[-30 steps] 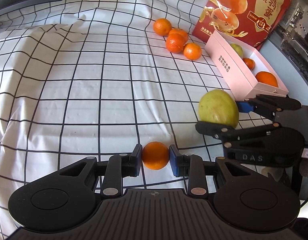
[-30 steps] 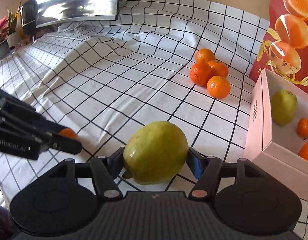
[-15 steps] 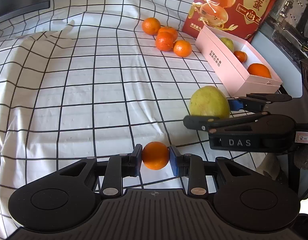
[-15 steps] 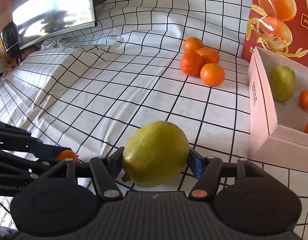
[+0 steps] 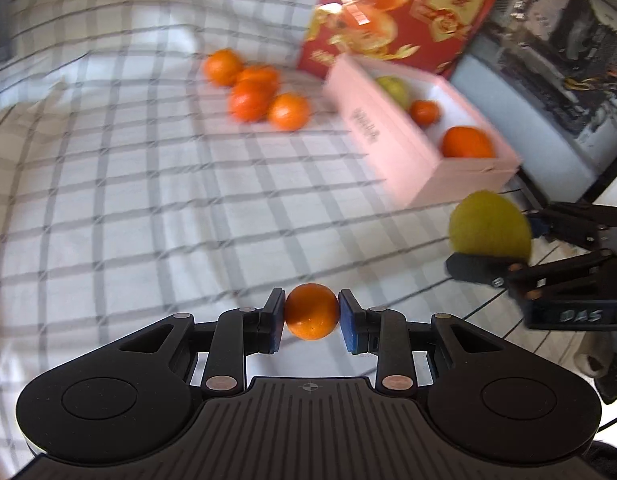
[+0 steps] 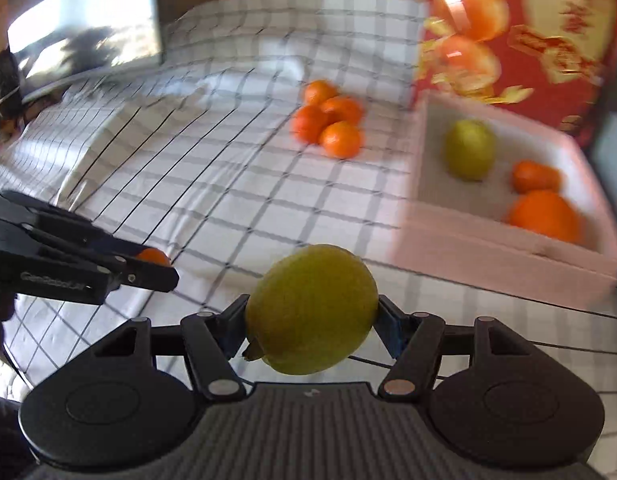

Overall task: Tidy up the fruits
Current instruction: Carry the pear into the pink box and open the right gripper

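left hand-held gripper clamps a small orange at lower centre; right hand-held gripper grips a green fruit.

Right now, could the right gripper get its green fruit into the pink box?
Probably yes. The right gripper is shut on the green fruit, and the pink box lies open-topped just ahead. Bare cloth lies between, and the box floor shows free space beside its three fruits.

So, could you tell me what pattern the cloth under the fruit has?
The cloth is white with a dark grid of squares, clearest in the right wrist view.
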Demonstrator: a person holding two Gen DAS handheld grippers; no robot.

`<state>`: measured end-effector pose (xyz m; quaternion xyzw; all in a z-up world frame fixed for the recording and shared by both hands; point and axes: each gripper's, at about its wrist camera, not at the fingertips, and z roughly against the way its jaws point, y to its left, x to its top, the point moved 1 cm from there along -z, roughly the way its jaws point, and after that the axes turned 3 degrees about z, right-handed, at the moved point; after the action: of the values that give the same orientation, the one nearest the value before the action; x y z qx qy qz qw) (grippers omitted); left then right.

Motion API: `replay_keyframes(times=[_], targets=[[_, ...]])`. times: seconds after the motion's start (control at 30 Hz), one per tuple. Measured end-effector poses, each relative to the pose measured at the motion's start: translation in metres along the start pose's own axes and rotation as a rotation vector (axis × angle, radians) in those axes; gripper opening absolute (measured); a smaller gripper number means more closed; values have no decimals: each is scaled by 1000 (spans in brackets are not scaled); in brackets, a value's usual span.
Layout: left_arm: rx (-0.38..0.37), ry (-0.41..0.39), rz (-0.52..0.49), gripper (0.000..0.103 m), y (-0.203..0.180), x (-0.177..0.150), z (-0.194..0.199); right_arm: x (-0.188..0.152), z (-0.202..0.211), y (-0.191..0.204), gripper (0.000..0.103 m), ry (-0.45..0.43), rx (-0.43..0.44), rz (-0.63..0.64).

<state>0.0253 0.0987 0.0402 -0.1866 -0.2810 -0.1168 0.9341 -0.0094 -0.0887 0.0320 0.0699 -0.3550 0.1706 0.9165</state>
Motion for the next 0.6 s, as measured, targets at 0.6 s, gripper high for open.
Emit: replay_keyframes(times=[0.6], targets=[[-188,-66,-127,34,-139,148,-85,70,101,-150,65,-252,-312,-63]])
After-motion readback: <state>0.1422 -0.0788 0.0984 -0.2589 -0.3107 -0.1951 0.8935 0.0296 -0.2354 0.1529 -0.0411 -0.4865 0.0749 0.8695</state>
